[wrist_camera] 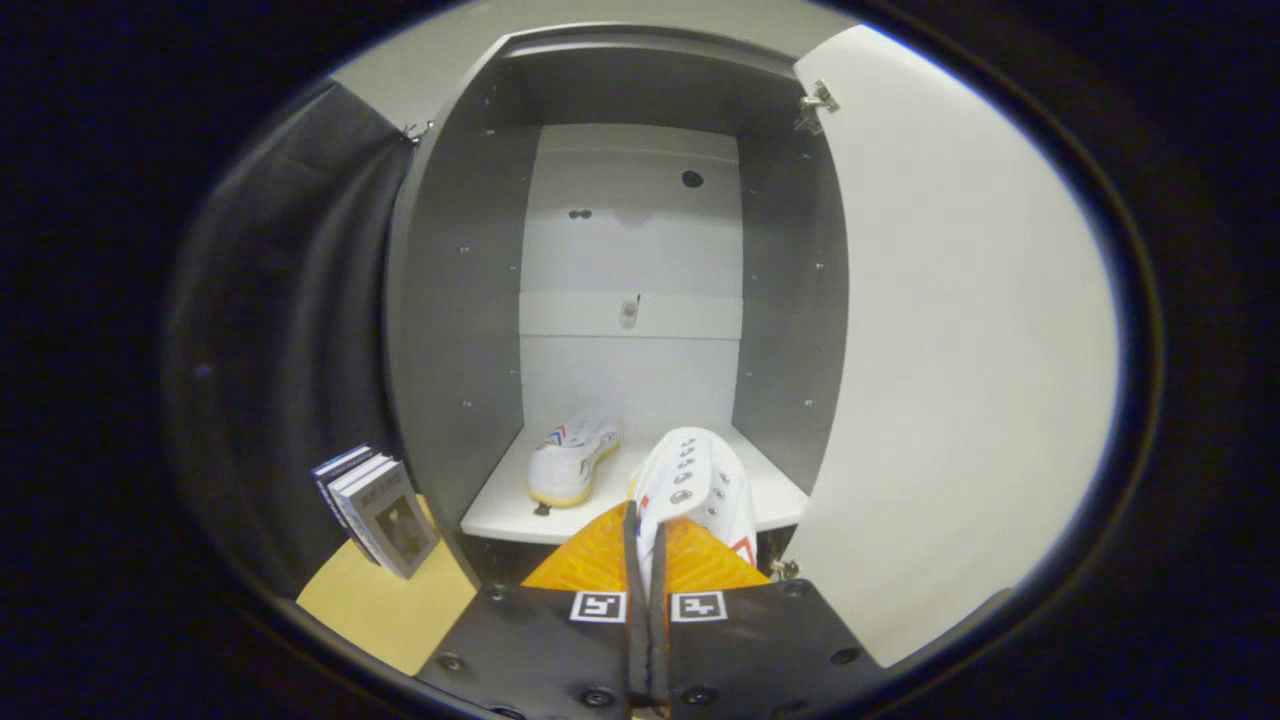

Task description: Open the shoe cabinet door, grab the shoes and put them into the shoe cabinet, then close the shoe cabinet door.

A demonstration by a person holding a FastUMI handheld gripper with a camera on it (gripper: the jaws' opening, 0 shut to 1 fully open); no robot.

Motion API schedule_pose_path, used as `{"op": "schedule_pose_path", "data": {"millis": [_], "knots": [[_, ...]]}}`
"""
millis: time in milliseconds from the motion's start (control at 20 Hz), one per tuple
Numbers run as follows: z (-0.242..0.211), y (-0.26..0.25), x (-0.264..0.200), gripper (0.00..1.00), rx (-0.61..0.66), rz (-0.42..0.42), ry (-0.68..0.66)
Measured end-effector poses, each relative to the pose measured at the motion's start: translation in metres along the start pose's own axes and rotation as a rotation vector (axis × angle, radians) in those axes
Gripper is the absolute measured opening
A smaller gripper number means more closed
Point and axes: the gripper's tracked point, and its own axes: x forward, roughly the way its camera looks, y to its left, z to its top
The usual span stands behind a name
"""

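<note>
Shoes: one shelved, one in claw

We count 2 white shoes, 1 shoe cabinet with 1 open door, 3 upright books, and 1 gripper bearing 2 orange fingers.

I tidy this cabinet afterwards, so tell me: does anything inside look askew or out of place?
Nothing stands out. One shoe sits flat on the cabinet shelf, angled slightly. The second shoe is pinched by its edge in the tongs at the shelf's front. The door is open.
</note>
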Motion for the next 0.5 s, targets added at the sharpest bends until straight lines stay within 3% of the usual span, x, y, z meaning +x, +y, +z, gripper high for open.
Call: {"op": "schedule_pose_path", "data": {"millis": [250,500], "knots": [[0.029,-0.023,0.096,0.02,-0.024,0.024,-0.001],[0.02,-0.039,0.196,0.02,-0.038,0.069,0.063]]}}
